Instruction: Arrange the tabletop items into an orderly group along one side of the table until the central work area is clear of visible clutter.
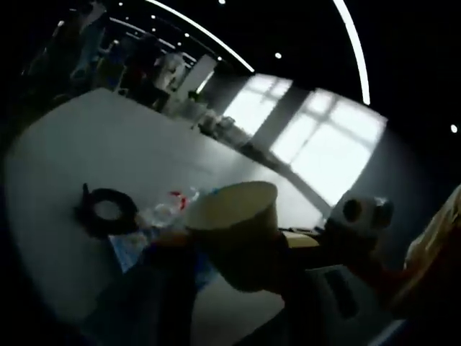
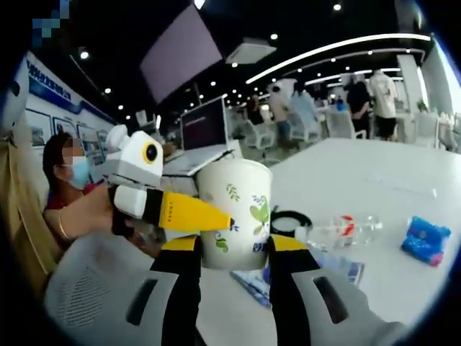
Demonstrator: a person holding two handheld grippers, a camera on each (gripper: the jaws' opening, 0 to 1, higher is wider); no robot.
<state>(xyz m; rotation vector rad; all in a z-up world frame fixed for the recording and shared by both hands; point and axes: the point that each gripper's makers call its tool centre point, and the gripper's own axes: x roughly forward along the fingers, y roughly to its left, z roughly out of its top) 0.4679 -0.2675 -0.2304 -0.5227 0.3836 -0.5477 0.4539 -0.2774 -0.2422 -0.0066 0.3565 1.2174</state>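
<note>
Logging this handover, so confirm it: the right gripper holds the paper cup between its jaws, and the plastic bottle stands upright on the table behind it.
One error: the plastic bottle lies on its side. The right gripper view shows it beyond the paper cup, which the right gripper does hold.

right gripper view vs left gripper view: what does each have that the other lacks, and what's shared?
Right gripper view: the leaf print on the white paper cup, a blue packet on the white table, a laptop, and the left tongs touching the cup.

Left gripper view: bright windows and the cup's open mouth.

Shared: the cup gripped between the right tongs, the black ring, the clear plastic bottle with red cap, and the table.
</note>
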